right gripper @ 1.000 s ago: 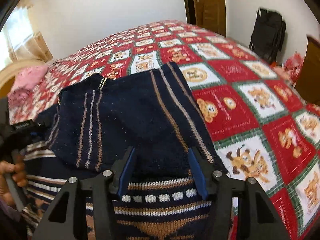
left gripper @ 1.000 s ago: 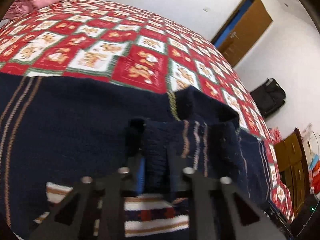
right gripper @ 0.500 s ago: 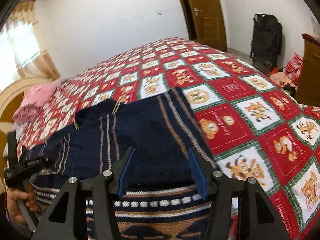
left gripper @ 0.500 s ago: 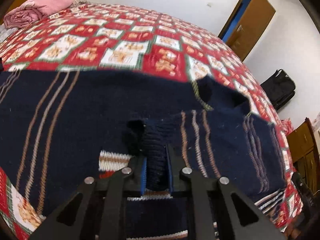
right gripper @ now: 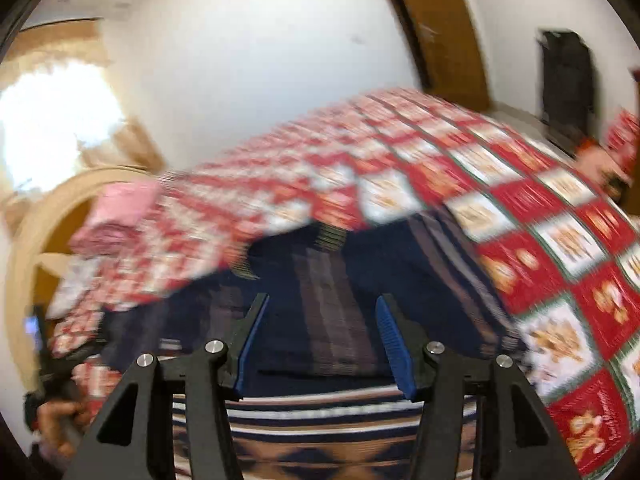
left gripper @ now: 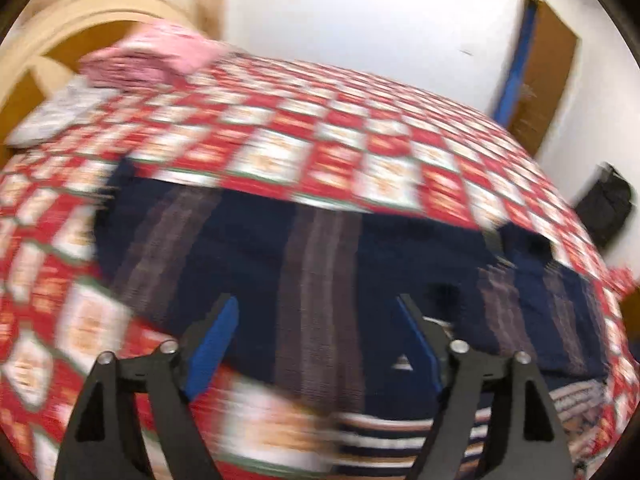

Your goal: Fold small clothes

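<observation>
Sweater [left gripper: 320, 264], navy with stripes, flat on the bed [left gripper: 360, 148]; left gripper [left gripper: 320, 332] and right gripper [right gripper: 320, 332] gape empty above it: take matching edges, fold evenly.

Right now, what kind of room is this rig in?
A bedroom, almost certainly. A bed with a curved wooden headboard carries a red patchwork bedspread, a dark striped sweater lies spread on it, and a wooden door opens off the white wall.
</observation>
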Tool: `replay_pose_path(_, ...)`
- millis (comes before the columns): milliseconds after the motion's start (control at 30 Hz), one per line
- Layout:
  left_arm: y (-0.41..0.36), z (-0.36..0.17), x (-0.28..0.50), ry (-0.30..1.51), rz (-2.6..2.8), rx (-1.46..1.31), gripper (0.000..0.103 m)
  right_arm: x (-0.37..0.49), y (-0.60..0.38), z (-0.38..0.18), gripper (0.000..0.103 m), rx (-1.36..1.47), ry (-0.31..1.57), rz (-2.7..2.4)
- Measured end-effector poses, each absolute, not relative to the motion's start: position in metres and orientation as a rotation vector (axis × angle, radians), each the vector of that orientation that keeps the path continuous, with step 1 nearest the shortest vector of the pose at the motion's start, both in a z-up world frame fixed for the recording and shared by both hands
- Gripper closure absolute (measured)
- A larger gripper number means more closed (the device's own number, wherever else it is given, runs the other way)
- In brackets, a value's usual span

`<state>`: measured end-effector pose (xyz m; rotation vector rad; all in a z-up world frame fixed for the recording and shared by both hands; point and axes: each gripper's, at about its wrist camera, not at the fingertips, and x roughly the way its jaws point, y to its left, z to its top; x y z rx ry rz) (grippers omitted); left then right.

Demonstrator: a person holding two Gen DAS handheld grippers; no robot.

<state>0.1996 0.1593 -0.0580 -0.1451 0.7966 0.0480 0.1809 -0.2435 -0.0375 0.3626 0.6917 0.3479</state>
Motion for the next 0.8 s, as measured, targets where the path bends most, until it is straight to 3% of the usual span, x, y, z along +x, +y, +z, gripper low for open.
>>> replay_pose_path(200, 0.281, -0.056, 0.221, 0.737, 0.336, -0.283, 0.018, 0.149, -0.146, -0.030, 0.037, 0.323, 0.750, 0.633)
replay_pose_path(433, 0.313, -0.085, 0.283, 0.853, 0.416, -0.047, 0.018, 0.126, -0.077, -0.072, 0.037, 0.218, 0.956, 0.770)
replay_pose_path(600, 0.335, -0.112, 0.295, 0.931, 0.452, -0.092, 0.019, 0.124, -0.079, -0.077, 0.037, 0.210, 0.973, 0.726)
replay_pose_path(633, 0.338, -0.114, 0.294, 0.915, 0.432, -0.123, 0.025, 0.126, -0.080, -0.078, 0.037, 0.212, 0.976, 0.719)
replay_pose_path(667, 0.342, -0.113, 0.292, 0.897, 0.398, -0.164, 0.040, 0.127, -0.080, -0.079, 0.037, 0.215, 0.982, 0.717)
replay_pose_path(733, 0.351, -0.114, 0.291, 0.886, 0.348, -0.253, 0.056, 0.128, -0.076, -0.081, 0.037, 0.220, 0.990, 0.715)
replay_pose_path(767, 0.355, -0.112, 0.291, 0.878, 0.356, -0.278, 0.068, 0.128, -0.076, -0.083, 0.037, 0.223, 0.995, 0.712)
replay_pose_path(800, 0.358, -0.111, 0.291, 0.876, 0.358, -0.297, 0.073, 0.129, -0.075, -0.084, 0.037, 0.223, 0.999, 0.710)
